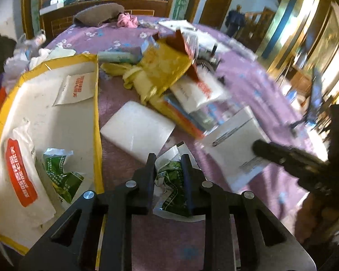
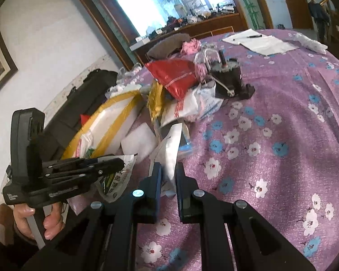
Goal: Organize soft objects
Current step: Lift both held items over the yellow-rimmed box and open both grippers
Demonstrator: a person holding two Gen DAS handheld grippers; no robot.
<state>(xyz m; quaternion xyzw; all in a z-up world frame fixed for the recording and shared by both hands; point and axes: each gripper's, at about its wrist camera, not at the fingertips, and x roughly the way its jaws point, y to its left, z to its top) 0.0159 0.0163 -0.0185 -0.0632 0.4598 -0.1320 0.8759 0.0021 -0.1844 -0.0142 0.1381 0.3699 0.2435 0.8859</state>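
My left gripper (image 1: 168, 158) is shut on a crumpled green-and-white packet (image 1: 171, 180), held just right of the white box with a yellow rim (image 1: 98, 103). The box holds a second green packet (image 1: 61, 176) and white pouches with red labels (image 1: 20, 169). In the right wrist view my right gripper (image 2: 168, 166) is shut on a flat white pouch (image 2: 169, 151), which also shows in the left wrist view (image 1: 235, 144). The left gripper (image 2: 122, 163) shows there too, with its packet (image 2: 117, 180). A white foam pad (image 1: 137, 131) lies between the box and the pile.
A pile of yellow, red and white bags (image 1: 167, 67) lies mid-table on the purple flowered cloth (image 2: 271, 135). A black device with a clear handle (image 2: 226, 74) stands behind it. Papers with a pen (image 2: 257, 40), a grey cushion (image 1: 97, 14) and pink cloth (image 1: 126, 21) lie at the far edge.
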